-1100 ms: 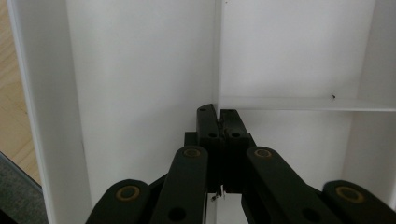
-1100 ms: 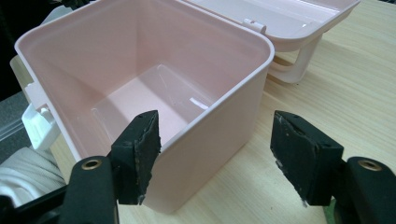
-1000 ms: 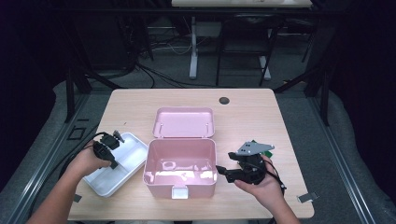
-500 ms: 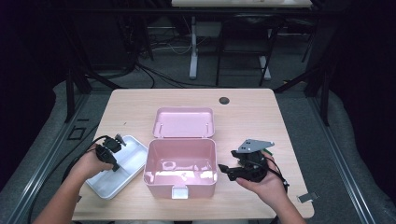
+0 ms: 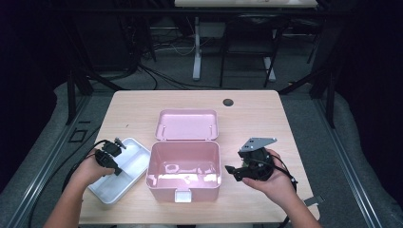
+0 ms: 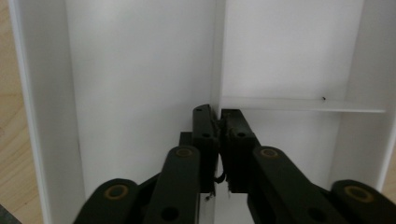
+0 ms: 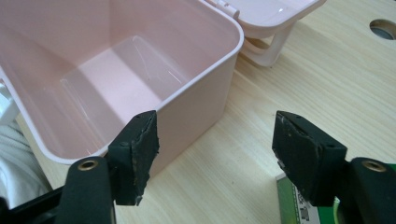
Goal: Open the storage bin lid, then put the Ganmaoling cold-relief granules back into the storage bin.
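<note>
at the near left edge of the table, the left gripper (image 5: pixel 110 156) hangs over the white divided tray (image 5: pixel 124 184), which lies on the wood just beside the pink box. its jaws have just been opening a little and now stand only a sliver apart astride the tray's thin centre divider (image 6: pixel 217 56); whether the pads press on that wall i cannot tell. the step in hand looks like setting this tray down and letting go, so the sound way is to widen the jaws fully before lifting, and to rise straight up along the divider so the light tray does not tip or skid toward the table edge. across to the right, the right gripper (image 7: pixel 224 156) is held level just beside the open pink box (image 5: pixel 184 167), jaws wide apart with nothing between them, one pad (image 7: pixel 140 149) near the box's wall. it should stay clear of the rim, or steady the box only gently, since the empty box will slide easily. farther back, the box's lid (image 5: pixel 187 124) lies open flat on the wooden table (image 5: pixel 256 114).
</note>
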`<state>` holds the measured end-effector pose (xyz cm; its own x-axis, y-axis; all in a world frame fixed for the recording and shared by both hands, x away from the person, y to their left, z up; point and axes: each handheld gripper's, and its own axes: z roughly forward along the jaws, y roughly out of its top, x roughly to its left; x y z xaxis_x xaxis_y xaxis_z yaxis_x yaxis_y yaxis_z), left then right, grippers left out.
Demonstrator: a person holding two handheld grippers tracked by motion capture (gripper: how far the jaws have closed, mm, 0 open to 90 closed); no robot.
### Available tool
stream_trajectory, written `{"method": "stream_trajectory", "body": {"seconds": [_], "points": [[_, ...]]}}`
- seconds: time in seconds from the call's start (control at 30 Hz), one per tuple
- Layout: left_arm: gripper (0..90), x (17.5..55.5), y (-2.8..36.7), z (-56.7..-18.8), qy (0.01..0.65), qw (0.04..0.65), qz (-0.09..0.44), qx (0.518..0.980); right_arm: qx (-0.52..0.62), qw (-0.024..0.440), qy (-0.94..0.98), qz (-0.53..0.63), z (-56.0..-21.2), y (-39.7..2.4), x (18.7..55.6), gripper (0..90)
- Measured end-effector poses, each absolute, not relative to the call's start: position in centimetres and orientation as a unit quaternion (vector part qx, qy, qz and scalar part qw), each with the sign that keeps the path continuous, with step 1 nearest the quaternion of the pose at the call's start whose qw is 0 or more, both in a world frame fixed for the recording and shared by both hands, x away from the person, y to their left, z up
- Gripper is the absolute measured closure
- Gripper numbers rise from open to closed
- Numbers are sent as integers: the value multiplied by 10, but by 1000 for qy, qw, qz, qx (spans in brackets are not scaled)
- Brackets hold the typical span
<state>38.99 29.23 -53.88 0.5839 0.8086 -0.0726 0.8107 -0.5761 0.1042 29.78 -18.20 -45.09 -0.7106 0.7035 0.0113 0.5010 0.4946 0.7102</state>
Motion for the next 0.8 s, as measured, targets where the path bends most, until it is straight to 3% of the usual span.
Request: {"method": "stream_trajectory", "body": {"seconds": [0.13, 0.23, 0.4, 0.53, 0.8], "points": [[723, 385, 298, -531, 459, 74, 11, 885, 353, 138, 862, 336, -450, -182, 302, 295], [589, 383, 299, -526, 456, 91, 10, 885, 354, 137, 871, 313, -448, -183, 307, 283], [507, 377, 298, -515, 456, 119, 24, 882, 351, 140, 884, 275, -442, -184, 317, 249], [459, 372, 298, -509, 456, 125, 36, 881, 352, 139, 893, 243, -441, -185, 327, 200], [452, 367, 296, -502, 450, 136, 34, 882, 359, 110, 910, 173, -446, -191, 348, 166]]}}
